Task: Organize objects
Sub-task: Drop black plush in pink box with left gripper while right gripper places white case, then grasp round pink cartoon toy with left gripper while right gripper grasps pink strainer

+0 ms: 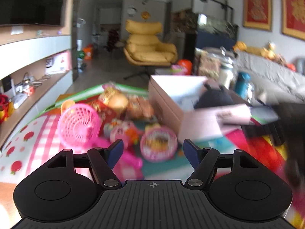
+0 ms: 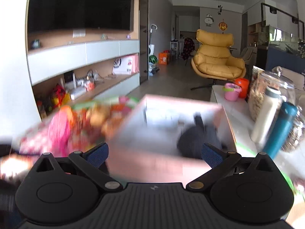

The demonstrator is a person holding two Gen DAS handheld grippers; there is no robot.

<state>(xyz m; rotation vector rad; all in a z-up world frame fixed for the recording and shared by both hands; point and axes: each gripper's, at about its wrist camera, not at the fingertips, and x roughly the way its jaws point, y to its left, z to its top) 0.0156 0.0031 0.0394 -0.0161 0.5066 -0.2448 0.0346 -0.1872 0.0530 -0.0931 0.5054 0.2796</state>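
Observation:
A heap of toys lies on a colourful play mat (image 1: 43,126): a pink mesh basket (image 1: 79,124) on its side, a round pink toy (image 1: 159,143) and several blurred gold and orange pieces (image 1: 116,99). An open cardboard box (image 1: 167,103) stands right of the heap with a dark round object (image 1: 213,97) inside. My left gripper (image 1: 153,149) is open and empty above the toys. My right gripper (image 2: 155,153) is open and empty over the box (image 2: 171,164); the dark object (image 2: 198,139) lies just beyond its right finger. The toy heap (image 2: 76,127) is blurred at left.
A shelf unit (image 2: 85,57) with a dark TV runs along the left. A yellow armchair (image 2: 215,61) stands at the back. On the right a white table (image 2: 219,95) carries a pink bucket (image 2: 231,91), a glass jar (image 2: 274,95) and a teal bottle (image 2: 282,127). A grey sofa (image 1: 270,72) is far right.

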